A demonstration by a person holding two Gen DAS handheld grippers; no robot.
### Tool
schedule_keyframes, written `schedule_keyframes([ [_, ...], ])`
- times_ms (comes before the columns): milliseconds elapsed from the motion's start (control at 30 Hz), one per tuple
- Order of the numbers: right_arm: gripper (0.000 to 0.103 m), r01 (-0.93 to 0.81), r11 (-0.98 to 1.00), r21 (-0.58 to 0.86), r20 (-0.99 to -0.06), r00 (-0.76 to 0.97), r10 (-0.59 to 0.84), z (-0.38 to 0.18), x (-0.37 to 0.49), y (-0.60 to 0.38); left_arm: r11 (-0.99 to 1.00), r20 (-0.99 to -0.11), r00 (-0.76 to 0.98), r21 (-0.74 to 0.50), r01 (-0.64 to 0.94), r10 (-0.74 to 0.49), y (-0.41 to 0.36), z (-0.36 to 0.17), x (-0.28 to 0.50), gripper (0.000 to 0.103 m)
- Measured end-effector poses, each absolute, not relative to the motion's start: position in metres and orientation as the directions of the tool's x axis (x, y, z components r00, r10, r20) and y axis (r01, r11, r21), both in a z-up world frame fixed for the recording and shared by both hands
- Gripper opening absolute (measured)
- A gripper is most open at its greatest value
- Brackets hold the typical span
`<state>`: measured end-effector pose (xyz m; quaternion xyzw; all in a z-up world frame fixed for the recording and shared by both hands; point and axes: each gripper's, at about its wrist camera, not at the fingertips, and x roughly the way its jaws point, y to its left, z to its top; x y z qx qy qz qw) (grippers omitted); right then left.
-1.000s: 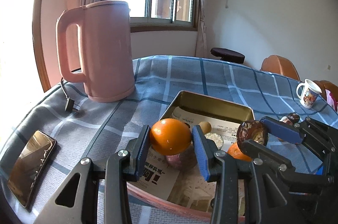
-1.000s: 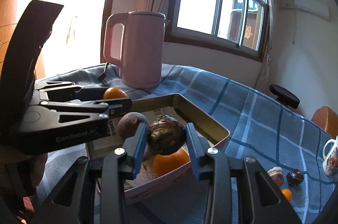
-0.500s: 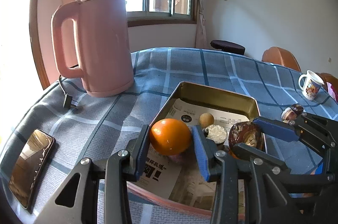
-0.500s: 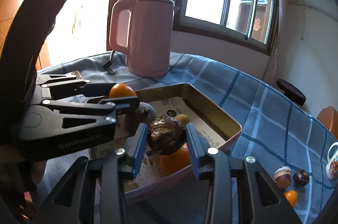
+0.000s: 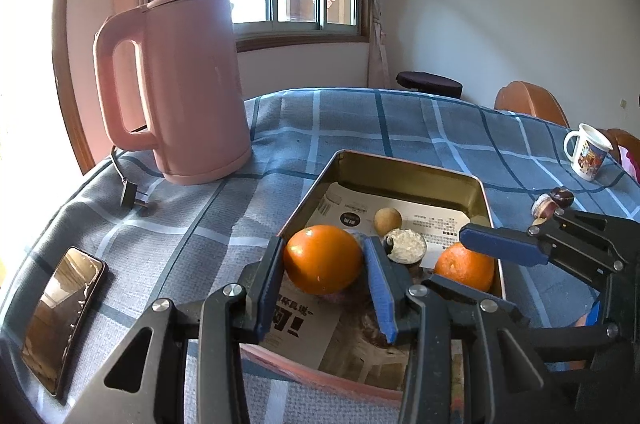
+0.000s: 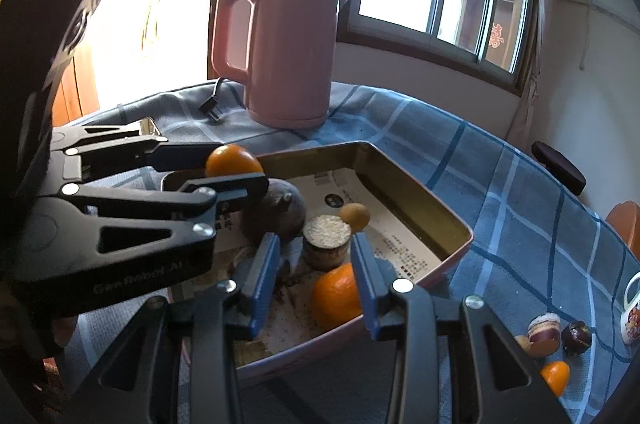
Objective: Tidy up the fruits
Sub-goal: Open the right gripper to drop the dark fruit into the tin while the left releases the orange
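My left gripper (image 5: 325, 278) is shut on an orange (image 5: 323, 259) and holds it over the near left part of a gold metal tray (image 5: 404, 172) lined with printed paper. My right gripper (image 6: 315, 266) is open and empty above the tray's near side. In the tray lie a second orange (image 6: 334, 296), a cut fruit half with white flesh up (image 6: 327, 240), a small tan round fruit (image 6: 355, 216) and a dark purple fruit (image 6: 276, 214). The left gripper's orange also shows in the right wrist view (image 6: 232, 159).
A pink kettle (image 5: 180, 83) with its cord and plug (image 5: 132, 197) stands left of the tray. A phone (image 5: 64, 312) lies at the near left. A mug (image 5: 588, 151) and several small fruits (image 6: 554, 338) sit on the blue checked cloth to the right.
My right gripper has opened and let go of the dark cut fruit, which now stands in the tray. My left gripper still holds the orange, a little lower over the tray.
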<state>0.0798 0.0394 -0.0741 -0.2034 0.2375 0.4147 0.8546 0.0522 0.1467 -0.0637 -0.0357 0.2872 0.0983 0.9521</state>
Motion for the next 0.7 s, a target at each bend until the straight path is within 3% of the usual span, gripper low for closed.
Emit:
schedule_keyframes([
  [100, 0.05, -0.805, 0.573, -0.155, -0.568, 0.547, 0.614, -0.073, 0.078, 0.039, 0.979, -0.552, 0.816, -0.002, -0.205, 0.17, 0.144, -0.062, 0.051, 0.046],
  [200, 0.065, -0.797, 0.583, -0.157, -0.554, 0.56, 0.616, -0.072, 0.077, 0.035, 0.977, -0.536, 0.827, -0.016, -0.213, 0.171, 0.144, -0.057, 0.046, 0.071],
  [233, 0.066, -0.795, 0.587, -0.156, -0.547, 0.564, 0.619, -0.071, 0.076, 0.034, 0.976, -0.524, 0.833, -0.015, -0.219, 0.179, 0.144, -0.055, 0.043, 0.073],
  [533, 0.067, -0.716, 0.672, -0.19, -0.514, 0.656, 0.553, -0.063, 0.085, -0.008, 0.984, -0.474, 0.872, -0.056, -0.169, 0.123, 0.125, -0.037, 0.037, 0.073],
  [700, 0.067, -0.559, 0.813, -0.163, -0.511, 0.752, 0.415, -0.054, 0.119, -0.073, 0.995, -0.465, 0.883, -0.048, -0.093, 0.06, 0.089, -0.031, 0.047, 0.073],
])
